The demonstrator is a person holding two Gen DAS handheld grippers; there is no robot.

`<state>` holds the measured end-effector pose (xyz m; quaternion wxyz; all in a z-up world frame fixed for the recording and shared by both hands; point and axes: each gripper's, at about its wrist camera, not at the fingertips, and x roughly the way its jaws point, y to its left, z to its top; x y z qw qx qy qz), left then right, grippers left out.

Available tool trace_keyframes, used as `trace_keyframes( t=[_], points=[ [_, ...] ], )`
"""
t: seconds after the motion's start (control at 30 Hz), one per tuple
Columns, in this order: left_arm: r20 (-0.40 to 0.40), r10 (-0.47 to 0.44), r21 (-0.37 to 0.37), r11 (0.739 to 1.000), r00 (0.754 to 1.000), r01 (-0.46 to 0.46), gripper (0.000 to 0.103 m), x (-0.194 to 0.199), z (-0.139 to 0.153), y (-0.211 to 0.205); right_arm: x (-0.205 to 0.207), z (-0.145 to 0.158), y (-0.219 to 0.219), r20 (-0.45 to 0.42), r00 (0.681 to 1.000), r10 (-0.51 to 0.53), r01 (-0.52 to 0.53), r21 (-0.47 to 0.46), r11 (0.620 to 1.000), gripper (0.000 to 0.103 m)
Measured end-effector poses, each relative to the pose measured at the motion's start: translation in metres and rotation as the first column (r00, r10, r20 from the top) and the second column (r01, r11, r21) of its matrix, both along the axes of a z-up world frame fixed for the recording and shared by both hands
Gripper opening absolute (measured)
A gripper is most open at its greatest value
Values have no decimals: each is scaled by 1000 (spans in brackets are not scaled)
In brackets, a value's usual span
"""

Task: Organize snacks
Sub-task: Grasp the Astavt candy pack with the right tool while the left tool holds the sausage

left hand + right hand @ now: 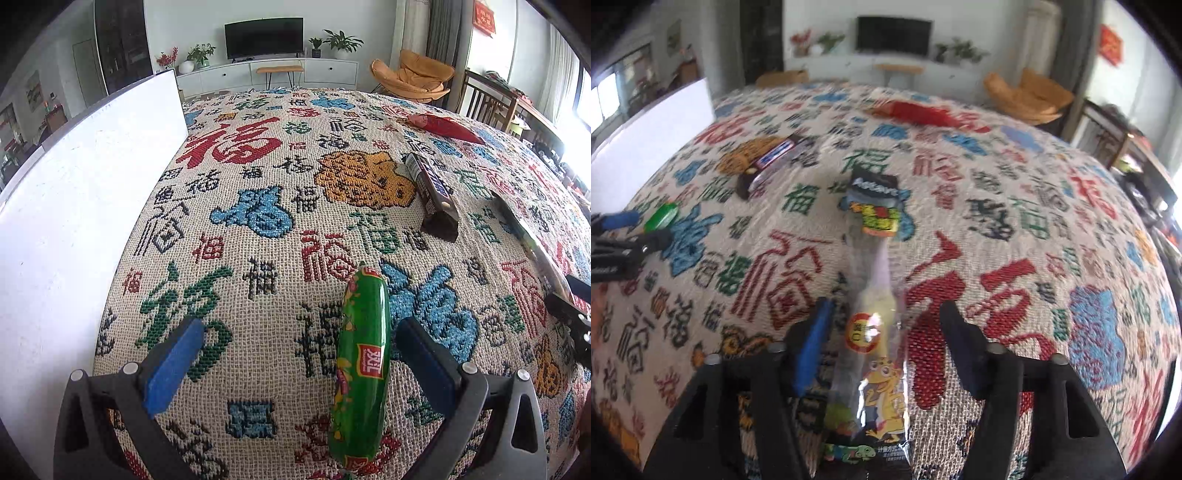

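Left gripper (299, 343) jaws spread around green sausage (360, 373); right gripper (886, 328) jaws spread around clear snack packet (875, 354); white box (74, 184) contents hidden.

I work over a woven cloth (258, 206) crowded with red, blue and green characters, and a white board (74, 192) stands along its left edge. Past the far edge a dark television (264, 37) sits on a long white cabinet (266, 72) against a pale wall, with potted plants (341, 42) on either side and a small wooden stool (279, 72) in front. To my right an orange lounge chair (413, 75) sits by grey curtains (443, 33), a red hanging (484, 16) marks the wall, and bright daylight comes through a window (583, 99).
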<state>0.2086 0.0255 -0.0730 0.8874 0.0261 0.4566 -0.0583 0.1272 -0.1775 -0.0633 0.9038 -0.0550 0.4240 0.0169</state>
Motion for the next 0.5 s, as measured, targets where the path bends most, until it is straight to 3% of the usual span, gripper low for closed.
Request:
trace_keyframes(
  t=[0.13, 0.5],
  points=[
    [0, 0, 0, 1000, 1000, 0, 103, 0, 0, 0, 5, -1, -16, -16, 999, -47, 48, 95, 994, 76],
    [0, 0, 0, 1000, 1000, 0, 103, -1, 0, -1, 6, -1, -11, -19, 999, -45, 46, 71, 996, 80]
  ],
)
